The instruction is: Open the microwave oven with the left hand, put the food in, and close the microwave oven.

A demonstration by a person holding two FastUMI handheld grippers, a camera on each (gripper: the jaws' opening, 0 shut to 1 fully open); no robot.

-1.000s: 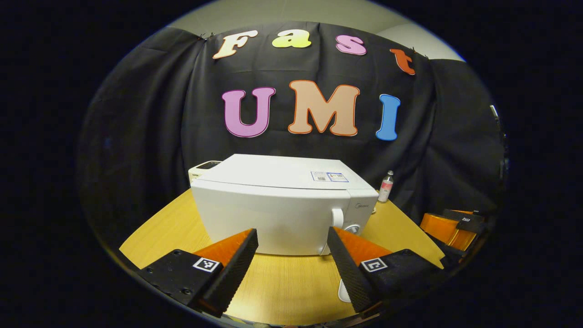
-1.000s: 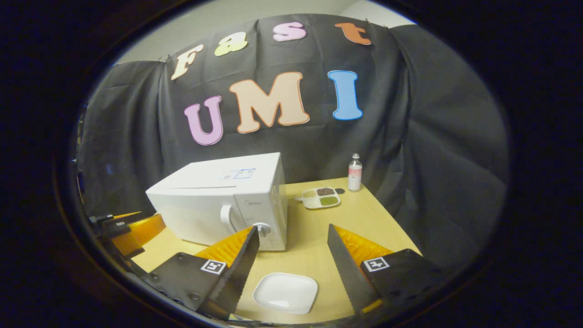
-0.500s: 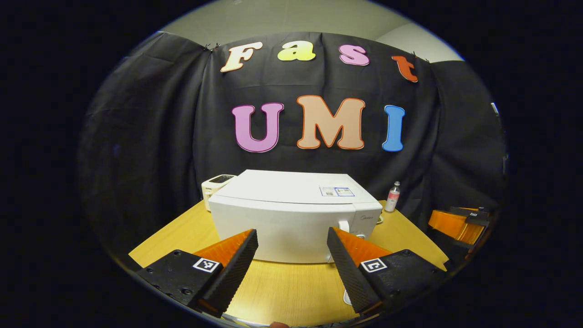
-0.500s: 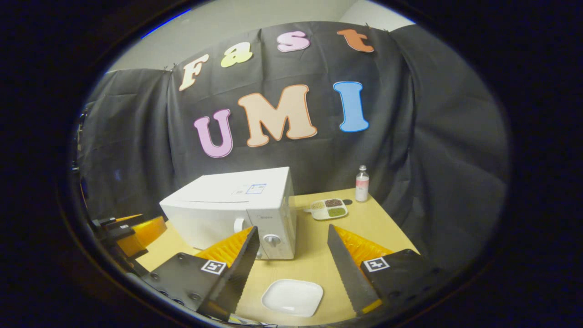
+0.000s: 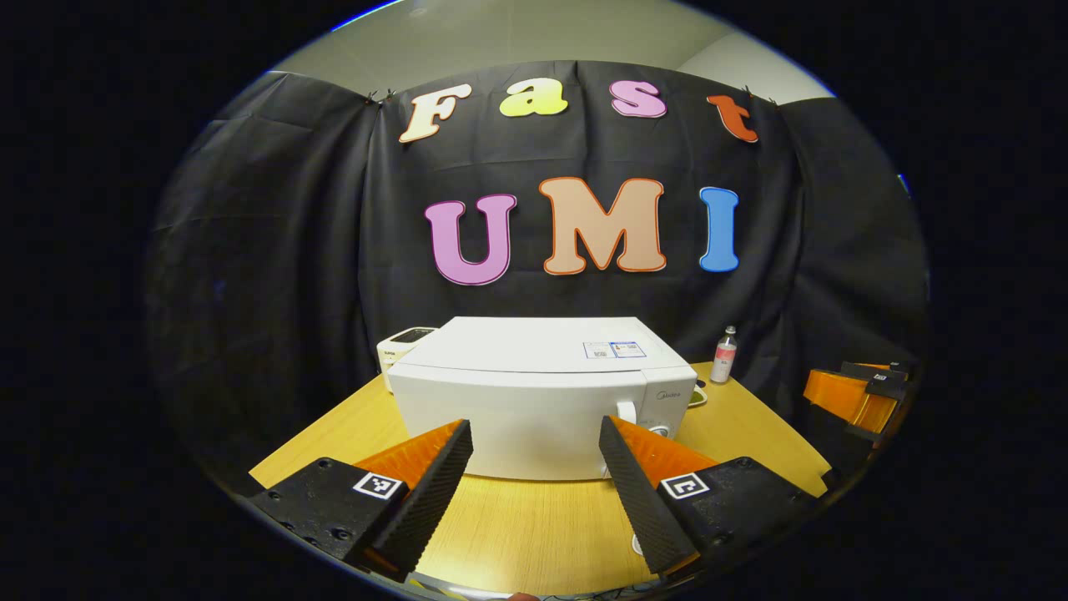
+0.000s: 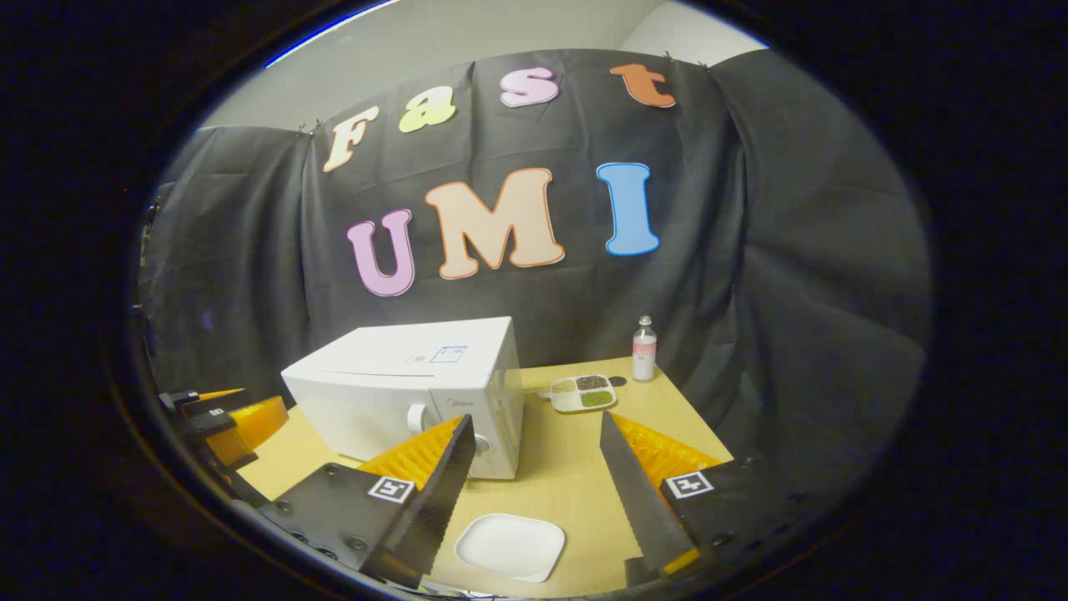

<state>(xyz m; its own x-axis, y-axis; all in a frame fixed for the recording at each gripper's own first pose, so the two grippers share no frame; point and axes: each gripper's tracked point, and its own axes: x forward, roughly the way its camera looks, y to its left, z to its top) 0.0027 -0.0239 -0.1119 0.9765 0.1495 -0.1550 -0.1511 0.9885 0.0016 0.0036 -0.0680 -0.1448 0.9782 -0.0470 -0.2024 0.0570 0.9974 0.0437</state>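
While the microwave oven (image 5: 534, 401) sits shut in the middle of the table (image 5: 534, 526), you are at the opening step, with nothing gripped. Your left gripper (image 5: 534, 492) and right gripper (image 6: 534, 492) both hang spread and empty. Next, bring the left one to the door handle (image 5: 626, 411); the white dish (image 6: 509, 547) waits below the right.

I see a wooden surface (image 6: 576, 467) against the black cloth. On it the white microwave (image 6: 400, 392) stands on the left, door shut, and a small white device (image 5: 399, 344) sits at its far left corner, just beside it. Right of the microwave, toward the far edge, I see a divided tray (image 6: 582, 392) of food, with a small bottle (image 6: 643, 351) upright beyond it. At the near edge lies an empty white plate (image 6: 510, 547).
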